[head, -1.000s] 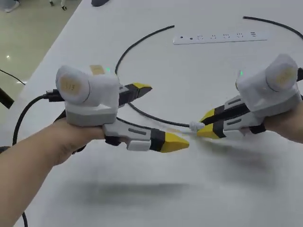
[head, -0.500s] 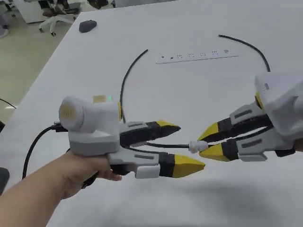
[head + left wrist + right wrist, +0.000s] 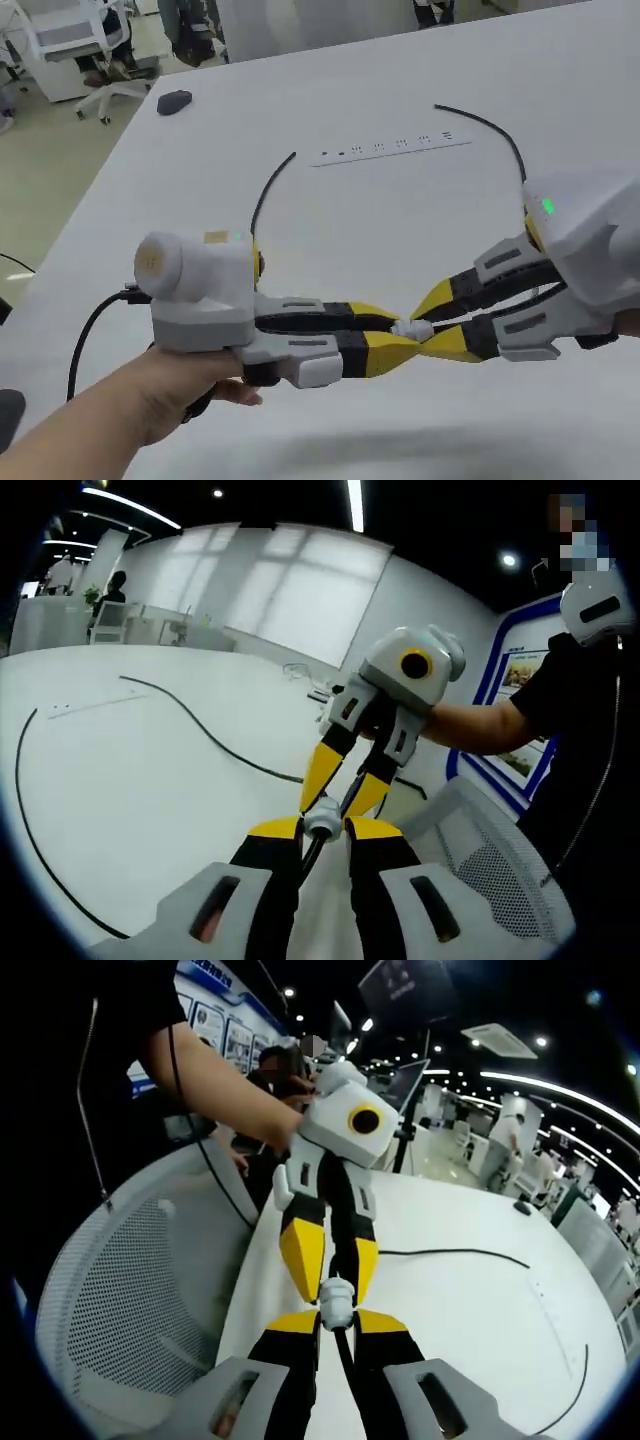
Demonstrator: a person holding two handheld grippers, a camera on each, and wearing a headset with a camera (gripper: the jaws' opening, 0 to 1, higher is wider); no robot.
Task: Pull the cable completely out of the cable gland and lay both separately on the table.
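Your right gripper (image 3: 338, 1322) has its fingers pulled in narrow, with the white cable gland (image 3: 337, 1300) pinched right at their yellow tips, up above the table (image 3: 400, 220). Your left gripper (image 3: 322, 830) sits nose to nose with it from the other side. Its tips flank that same gland, and the gap is about as narrow as the gland itself, but I honestly can't tell if they're biting on it or just sitting beside it. The black cable (image 3: 312, 852) isn't out yet. It runs back from the gland between the left fingers, and a stretch shows between the right fingers too, just behind the gland.
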